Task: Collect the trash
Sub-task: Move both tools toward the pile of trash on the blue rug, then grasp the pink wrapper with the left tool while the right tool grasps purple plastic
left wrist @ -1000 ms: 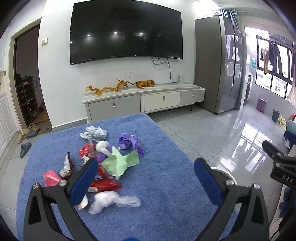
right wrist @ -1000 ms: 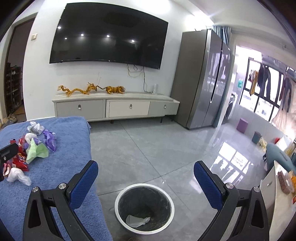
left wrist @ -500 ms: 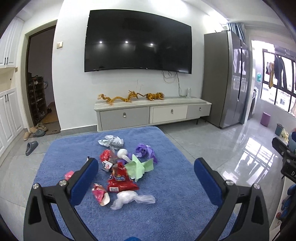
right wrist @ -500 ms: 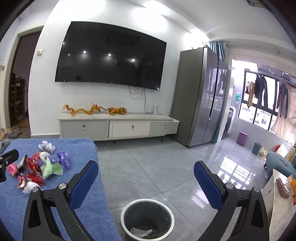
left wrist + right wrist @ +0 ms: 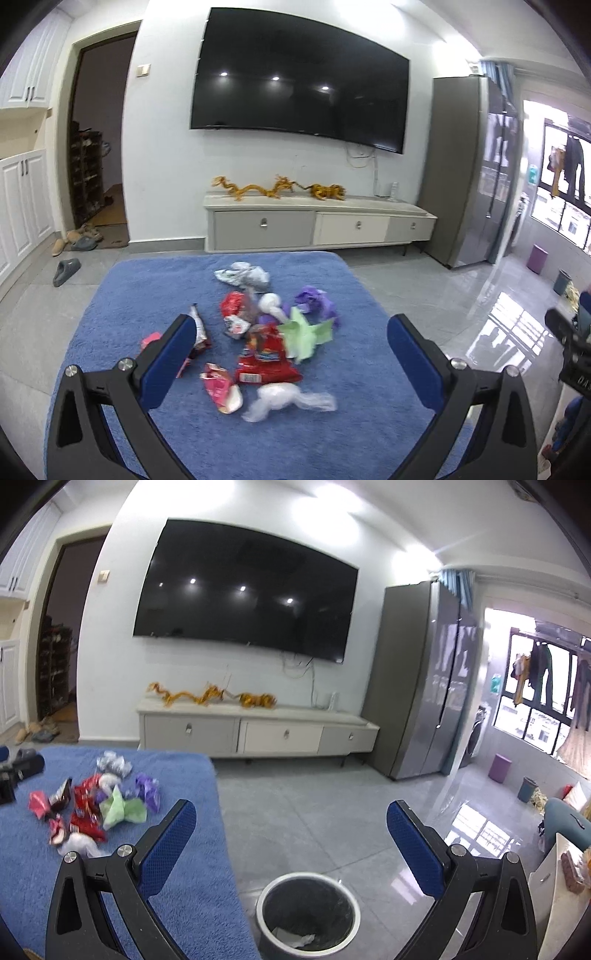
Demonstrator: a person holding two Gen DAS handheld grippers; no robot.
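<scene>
Blue textured pads lined both sets of black fingers, and both grippers were spread wide with nothing between them. The left gripper hung over a fuzzy blue cloth covering the table, aimed right at the trash pile: a glossy red snack bag, a crumpled green paper, a purple wrapper, a silvery foil wad, a pink-and-white packet and a cloudy clear plastic bag nearest the fingers. The right gripper was off past the table edge, so only its camera caught the round white-rimmed trash bin on the grey tile floor, with a dark liner and a pale scrap of paper at the bottom. From there the pile was just a blurry cluster well off to the left. Behind it all, both views had the big black TV, the low cabinet with gold dragon figures, and a tall grey fridge.
</scene>
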